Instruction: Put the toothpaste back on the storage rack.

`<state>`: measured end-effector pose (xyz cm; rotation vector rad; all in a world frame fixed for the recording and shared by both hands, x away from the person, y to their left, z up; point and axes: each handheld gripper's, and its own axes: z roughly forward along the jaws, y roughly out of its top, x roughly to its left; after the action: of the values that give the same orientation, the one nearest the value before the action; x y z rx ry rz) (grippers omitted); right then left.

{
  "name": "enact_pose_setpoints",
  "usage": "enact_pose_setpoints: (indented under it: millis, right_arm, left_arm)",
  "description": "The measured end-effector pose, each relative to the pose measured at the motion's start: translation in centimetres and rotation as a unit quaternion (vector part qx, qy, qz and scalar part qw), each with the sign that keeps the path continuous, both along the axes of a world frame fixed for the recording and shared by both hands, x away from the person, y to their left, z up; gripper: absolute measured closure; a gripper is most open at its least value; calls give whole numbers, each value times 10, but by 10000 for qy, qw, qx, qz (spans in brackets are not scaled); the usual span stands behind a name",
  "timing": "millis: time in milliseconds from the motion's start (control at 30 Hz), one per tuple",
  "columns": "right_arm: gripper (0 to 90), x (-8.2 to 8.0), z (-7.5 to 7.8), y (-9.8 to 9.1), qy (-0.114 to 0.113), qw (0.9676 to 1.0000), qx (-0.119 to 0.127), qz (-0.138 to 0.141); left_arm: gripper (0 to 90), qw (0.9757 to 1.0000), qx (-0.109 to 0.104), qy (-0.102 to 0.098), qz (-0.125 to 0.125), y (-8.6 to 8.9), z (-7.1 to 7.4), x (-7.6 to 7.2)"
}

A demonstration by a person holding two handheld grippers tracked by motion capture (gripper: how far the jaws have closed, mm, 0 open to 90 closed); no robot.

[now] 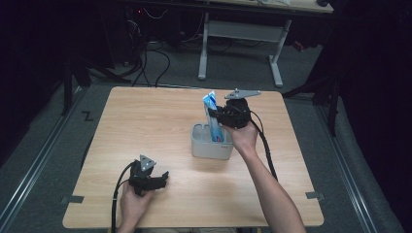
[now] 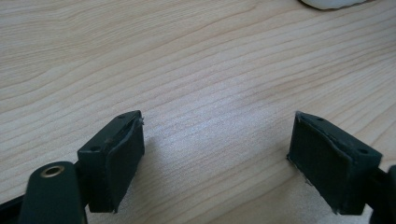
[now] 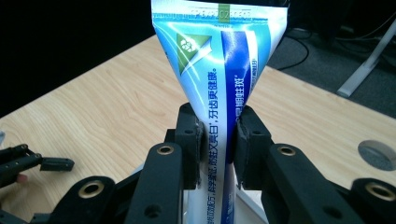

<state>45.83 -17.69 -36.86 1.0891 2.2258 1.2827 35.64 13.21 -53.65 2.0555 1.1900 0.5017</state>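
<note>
A: Right gripper (image 3: 218, 140) is pinching the toothpaste tube (image 3: 219, 70) mid-body, crimped end up. Tube is standing in the grey holder (image 1: 210, 145), mid-table.

B: Left gripper (image 2: 217, 154)?

A: Jaws are spread wide, holding nothing, idling over bare table (image 2: 187, 56) near the front edge.

B: Tip for the step?

A: Probably moving the tube in or out of the holder. Keeping it vertical, clearing the rim, squeezing lightly.
</note>
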Motion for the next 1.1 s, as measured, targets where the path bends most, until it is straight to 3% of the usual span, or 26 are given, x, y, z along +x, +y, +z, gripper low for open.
enact_pose_setpoints:
  millis: [467,1100]
  right_arm:
    - [743,-2,-21,-1,155,9999,-58,-41]
    - [740,-4,-30,-2,305,9991,-288,21]
  left_arm:
    - [182,10000,3,0,-2,0,0,0]
    - [183,10000,-1,-6,1,0,0,0]
